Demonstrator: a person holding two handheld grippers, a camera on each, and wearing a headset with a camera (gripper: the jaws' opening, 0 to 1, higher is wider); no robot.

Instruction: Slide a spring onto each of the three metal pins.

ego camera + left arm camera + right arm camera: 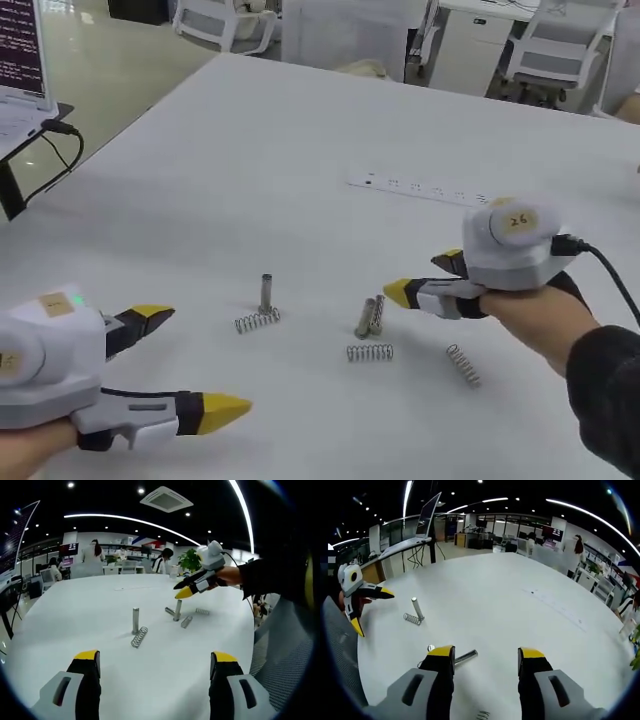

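Each gripper has a white body and black jaws capped in yellow; the right gripper (418,277) bears a round tan label (518,221) marked 26 and trails a black cable (600,265), the left gripper (200,360) a tan sticker (55,305), and a dark sleeve (605,385) covers the right forearm

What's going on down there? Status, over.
Left gripper open, empty; right gripper same. Three springs loose on table, none on pins. Nothing in the way.

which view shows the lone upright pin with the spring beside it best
The left gripper view: the pin stands side-on near the centre, unobstructed, the spring lying by its foot. The head view looks down on it, foreshortened. The right gripper view has it small, off to the left.
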